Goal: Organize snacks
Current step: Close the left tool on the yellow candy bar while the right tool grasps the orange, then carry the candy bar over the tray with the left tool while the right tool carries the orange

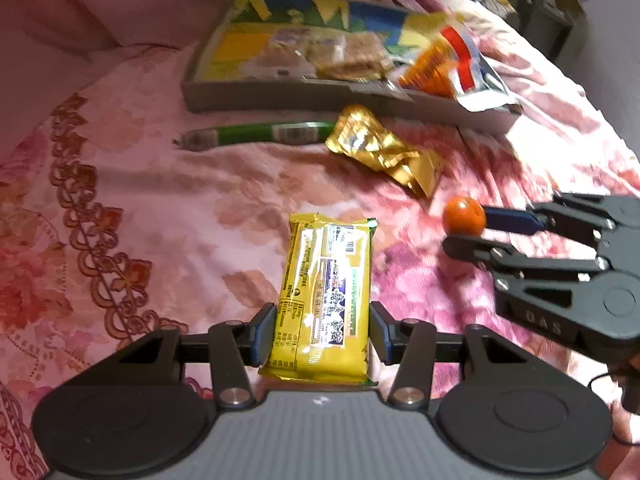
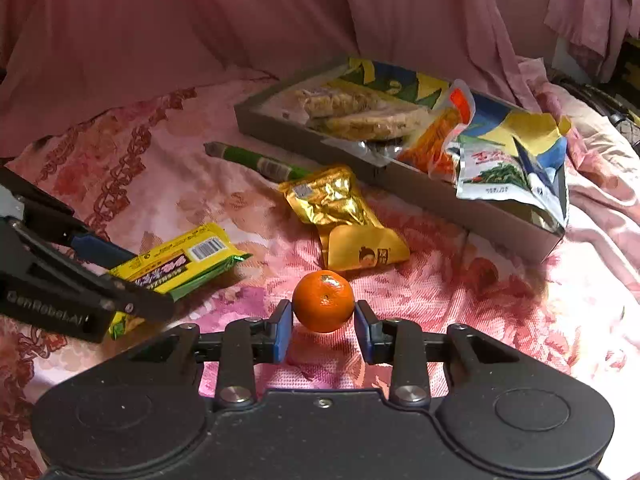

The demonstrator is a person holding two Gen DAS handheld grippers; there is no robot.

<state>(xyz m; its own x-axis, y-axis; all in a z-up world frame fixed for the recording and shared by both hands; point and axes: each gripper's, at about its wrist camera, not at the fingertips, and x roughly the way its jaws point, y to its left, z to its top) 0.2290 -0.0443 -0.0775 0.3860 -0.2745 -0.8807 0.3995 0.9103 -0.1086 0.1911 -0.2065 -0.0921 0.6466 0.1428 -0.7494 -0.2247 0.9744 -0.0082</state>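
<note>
While the right gripper's (image 2: 323,326) jaws clamp the orange (image 2: 323,301), the left gripper's (image 1: 323,334) clamp the yellow packet (image 1: 326,300) lengthwise, pointing forward.

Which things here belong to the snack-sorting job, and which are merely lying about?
Job:
- yellow packet, in left tool
- orange, in right tool
- gold pouch
- green stick
- tray of snacks

Lying about:
- floral bedspread
- pink drape

Left gripper (image 1: 323,334) grips the yellow pack (image 1: 326,300) over the pink bedspread (image 1: 140,208). Right gripper (image 1: 466,227) pinches the orange (image 1: 464,216). Gold pouch (image 1: 380,150) and green stick (image 1: 256,134) lie just before the box (image 1: 280,96) of snacks.
</note>
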